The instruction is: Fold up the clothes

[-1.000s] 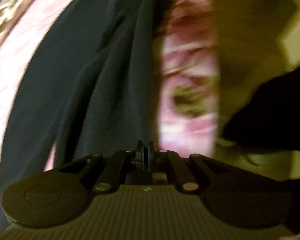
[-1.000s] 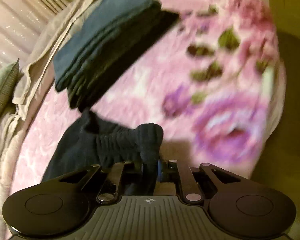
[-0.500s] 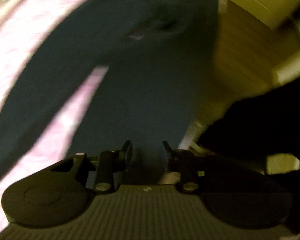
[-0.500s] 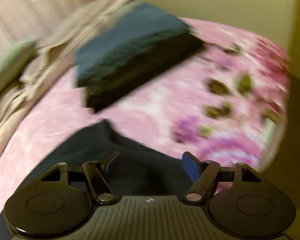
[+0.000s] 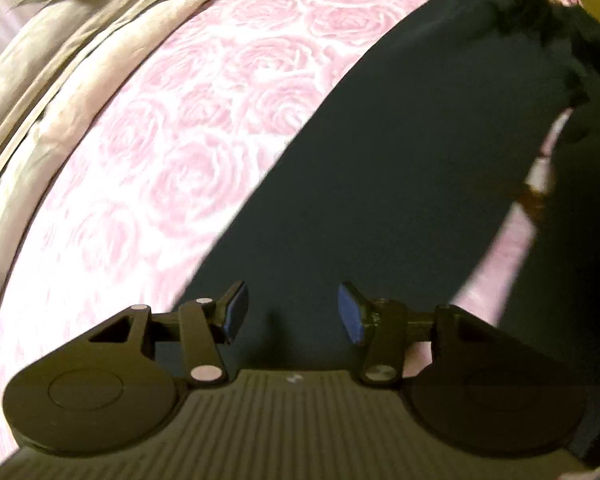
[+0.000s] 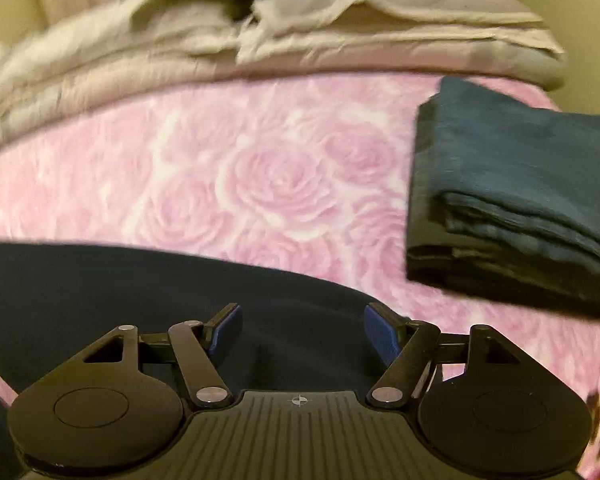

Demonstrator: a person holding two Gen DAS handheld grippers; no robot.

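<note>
Dark navy garment (image 5: 400,168): spread flat on rose-print pink blanket (image 5: 204,128).
Left gripper (image 5: 291,312), right gripper (image 6: 302,334): over the garment, jaws wide, nothing held.
Folded dark stack (image 6: 516,200): beyond the garment.
Risk: single-layer pinch, fold skewing; blanket pile snagged underneath.
Containers: none visible.

Left claw (image 5: 292,314) and right claw (image 6: 302,334) released, dark garment (image 5: 380,184) now spread flat
</note>
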